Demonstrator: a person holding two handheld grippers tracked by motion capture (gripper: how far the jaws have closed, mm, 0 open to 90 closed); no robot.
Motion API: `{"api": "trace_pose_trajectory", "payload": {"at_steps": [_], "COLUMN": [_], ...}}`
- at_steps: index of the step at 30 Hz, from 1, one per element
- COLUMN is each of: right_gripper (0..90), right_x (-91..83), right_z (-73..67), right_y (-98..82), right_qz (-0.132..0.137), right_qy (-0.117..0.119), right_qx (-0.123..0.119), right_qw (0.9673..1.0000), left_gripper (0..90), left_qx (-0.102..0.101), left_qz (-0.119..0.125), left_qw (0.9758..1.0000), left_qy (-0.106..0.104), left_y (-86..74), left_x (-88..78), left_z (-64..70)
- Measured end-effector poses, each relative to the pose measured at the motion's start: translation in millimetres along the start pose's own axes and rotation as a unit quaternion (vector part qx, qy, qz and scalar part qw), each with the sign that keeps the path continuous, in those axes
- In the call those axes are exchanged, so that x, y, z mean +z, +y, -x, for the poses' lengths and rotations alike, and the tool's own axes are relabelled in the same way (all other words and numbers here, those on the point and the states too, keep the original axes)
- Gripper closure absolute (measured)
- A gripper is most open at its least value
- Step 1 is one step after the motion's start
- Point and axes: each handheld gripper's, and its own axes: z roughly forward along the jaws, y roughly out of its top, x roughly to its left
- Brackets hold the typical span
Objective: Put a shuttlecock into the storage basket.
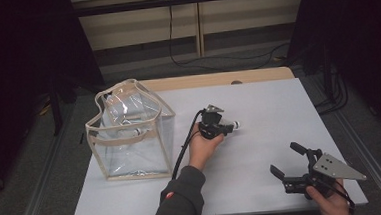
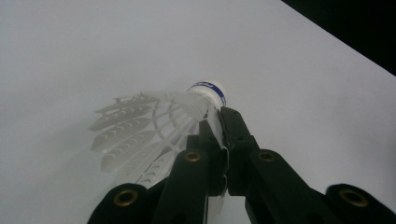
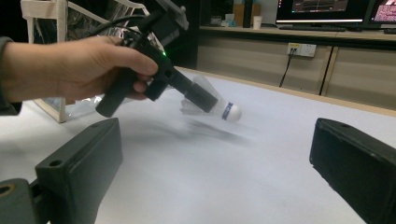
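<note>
Left gripper sits mid-table on the white table sheet, jaws pressed together on a feather shuttlecock; pinch is on the feather skirt, not the cork, likely because the thin skirt fits between narrow jaws while the round cork would slip; in the right gripper view the shuttlecock hangs clear of the sheet with a shadow under it, cork pointing down and away from the hand, so it looks lifted for carrying; clear tote bag stands upright and open-topped just left of that hand, probably the drop target, judging by the matching shuttlecock-like thing already inside it; right gripper rests at the near right corner, jaws spread wide, holding nothing, seemingly parked out of the way.

Shuttlecock in the left gripper view: white feathers fanned, ribbed quills visible, slightly blurred; white rounded cork tip with a blue band and small print, unreadable; feathers look light and crushable, so the grip needs to be gentle.
</note>
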Motion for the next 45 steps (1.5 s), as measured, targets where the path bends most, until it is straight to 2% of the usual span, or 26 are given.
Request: {"api": "trace_pose_trajectory", "payload": {"at_steps": [9, 17, 25, 38, 45], "right_gripper": [2.3, 2.3, 2.3, 2.3, 2.3], "right_x": [-0.3, -0.1, -0.2, 0.3, 0.1], "right_z": [-0.7, -0.6, -0.6, -1.4, -1.3], "right_y": [0.3, 0.4, 0.4, 0.3, 0.5], "right_qz": [0.000, 0.001, 0.000, 0.001, 0.001], "right_qy": [0.000, 0.001, 0.000, 0.000, 0.001], "right_qx": [-0.001, 0.001, 0.000, -0.002, -0.001], "right_qw": [1.0000, 1.0000, 1.0000, 1.0000, 1.0000], "left_gripper": [89.0, 89.1, 89.2, 89.3, 89.3], "left_qx": [-0.001, -0.001, -0.002, 0.000, -0.001], "left_qz": [-0.014, -0.029, -0.031, -0.049, -0.049], "left_qw": [0.9998, 0.9994, 0.9994, 0.9986, 0.9986], "left_qy": [-0.012, -0.021, -0.018, -0.022, -0.022], "left_y": [4.9, 8.7, 13.2, 21.6, 23.1], "left_x": [-14.3, -24.7, -34.8, -47.2, -51.6], "left_z": [5.2, 4.7, 4.7, 5.8, 4.1]}}
